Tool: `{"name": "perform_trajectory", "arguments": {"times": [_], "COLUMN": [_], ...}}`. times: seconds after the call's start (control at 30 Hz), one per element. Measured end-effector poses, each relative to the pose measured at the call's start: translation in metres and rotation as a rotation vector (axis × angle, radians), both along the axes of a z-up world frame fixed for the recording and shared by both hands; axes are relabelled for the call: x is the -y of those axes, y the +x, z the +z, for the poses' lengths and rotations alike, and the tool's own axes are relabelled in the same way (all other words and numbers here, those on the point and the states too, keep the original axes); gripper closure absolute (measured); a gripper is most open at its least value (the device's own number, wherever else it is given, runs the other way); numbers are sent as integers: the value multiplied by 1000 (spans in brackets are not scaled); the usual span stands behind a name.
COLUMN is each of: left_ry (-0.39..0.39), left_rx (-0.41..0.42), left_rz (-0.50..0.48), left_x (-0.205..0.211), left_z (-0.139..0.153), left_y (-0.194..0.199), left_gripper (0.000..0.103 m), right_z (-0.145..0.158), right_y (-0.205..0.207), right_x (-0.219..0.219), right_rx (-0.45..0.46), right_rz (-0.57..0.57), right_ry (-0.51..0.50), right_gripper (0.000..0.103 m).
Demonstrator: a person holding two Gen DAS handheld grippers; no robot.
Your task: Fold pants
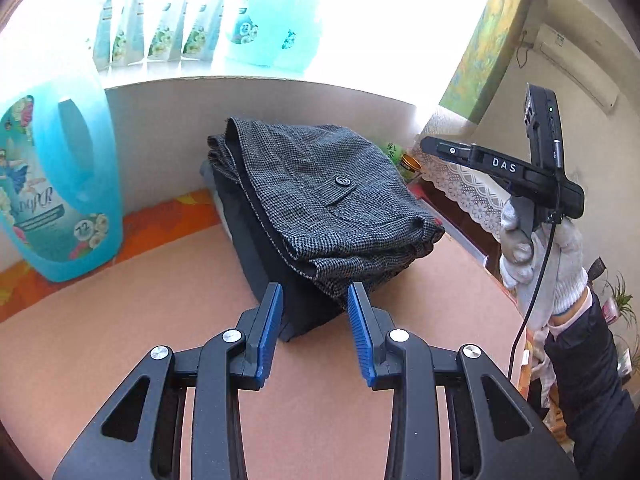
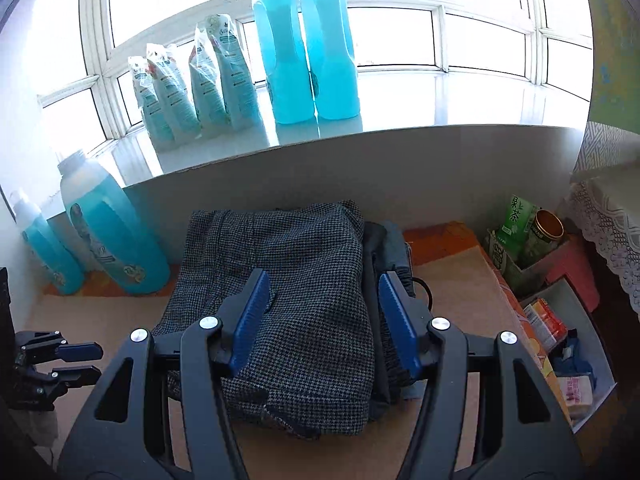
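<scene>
Left gripper (image 1: 315,330) hangs released, jaws apart over bare table (image 1: 120,320), just short of the folded pants (image 1: 320,200) stacked at the back edge. Its view alone catches the gloved hand (image 1: 544,248). Right gripper (image 2: 324,320), jaws spread and empty, hovers above the pants; only here, boxes (image 2: 544,320) show past the right edge.
</scene>
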State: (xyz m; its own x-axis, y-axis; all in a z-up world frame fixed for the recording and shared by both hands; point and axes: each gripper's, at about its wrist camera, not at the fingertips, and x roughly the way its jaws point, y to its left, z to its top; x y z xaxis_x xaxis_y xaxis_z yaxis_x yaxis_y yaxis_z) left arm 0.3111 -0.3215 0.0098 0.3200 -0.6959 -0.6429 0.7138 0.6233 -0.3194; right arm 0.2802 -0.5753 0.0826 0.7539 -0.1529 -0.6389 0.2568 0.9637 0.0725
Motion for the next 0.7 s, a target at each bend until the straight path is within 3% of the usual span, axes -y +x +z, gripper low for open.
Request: {"name": "perform_trajectory", "arguments": {"times": [0.3,0.43,0.57,0.63,0.7], "left_ry": [29,17,12,4,-7], "left_rx": [86,123,163,162,165], "left_rz": [19,20,20,26,36], "left_x": [-25,-37,-48,-56,-64], "left_z": [13,20,24,25,24], "left_y": [-63,-93,-121,-133,-143], "left_gripper": [68,54,51,42,41], "right_z": [-5,-8,-11,-11,-11], "right_y": [-76,-111,-146,-164,-180], "right_x": [-55,-83,-108,-121,-134], "right_rx": [-20,-11,-11,-8,-3], "right_rz": [15,10,-12,-30,-40], "right_ry": [-37,-47,-50,-75,-101], "right_gripper": [42,42,42,36,29]}}
